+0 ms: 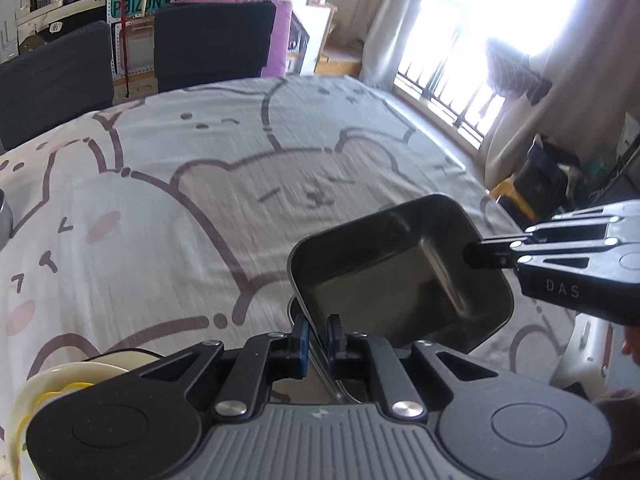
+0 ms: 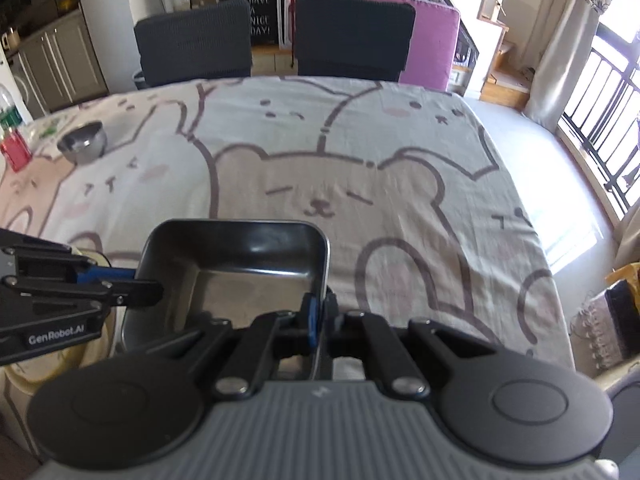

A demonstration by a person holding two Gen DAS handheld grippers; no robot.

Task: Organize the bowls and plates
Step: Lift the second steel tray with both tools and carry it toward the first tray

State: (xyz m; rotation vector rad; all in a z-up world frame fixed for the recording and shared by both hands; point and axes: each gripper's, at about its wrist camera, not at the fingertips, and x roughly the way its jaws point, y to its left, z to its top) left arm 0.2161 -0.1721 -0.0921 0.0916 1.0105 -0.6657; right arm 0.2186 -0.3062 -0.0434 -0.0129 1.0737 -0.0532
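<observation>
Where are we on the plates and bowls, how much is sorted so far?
In hand: the rectangular metal tray is gripped on opposite rims by the left gripper and right gripper, above the tablecloth. Possibly done: cream dishes sit together near the left gripper. Left: the steel bowl stands alone at the far side.

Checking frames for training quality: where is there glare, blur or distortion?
Left wrist view: the window is blown out white, the tablecloth streaks with motion blur, the metal tray stays fairly sharp. Right wrist view: milder window glare, slight cloth blur, fisheye curves the table edge.
</observation>
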